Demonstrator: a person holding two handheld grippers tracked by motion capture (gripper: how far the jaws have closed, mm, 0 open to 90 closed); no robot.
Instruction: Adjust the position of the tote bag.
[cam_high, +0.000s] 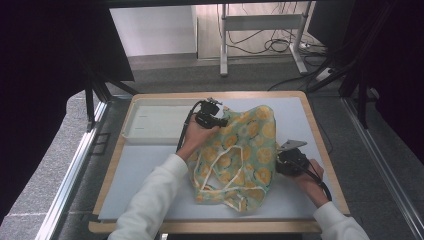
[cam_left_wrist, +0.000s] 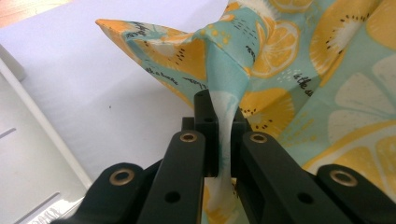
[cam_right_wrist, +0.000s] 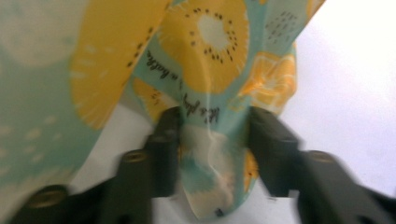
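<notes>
A teal cloth bag (cam_high: 240, 155) printed with yellow citrus slices lies crumpled on the pale mat, its cream straps (cam_high: 216, 181) looping toward the front. My left gripper (cam_high: 222, 121) is at the bag's back left edge. In the left gripper view it (cam_left_wrist: 223, 116) is shut on a pinched ridge of the fabric (cam_left_wrist: 289, 60), which rises into a peak. My right gripper (cam_high: 276, 161) is at the bag's right edge. In the right gripper view its jaws (cam_right_wrist: 215, 126) stand apart on either side of a hanging fold of the bag (cam_right_wrist: 210, 46), which is not squeezed flat.
A shallow white tray (cam_high: 150, 125) sits at the back left of the mat (cam_high: 145, 170), close to my left hand. The wooden table rim (cam_high: 320, 145) runs just right of my right hand. Black frame legs and cables stand on the floor beyond the table.
</notes>
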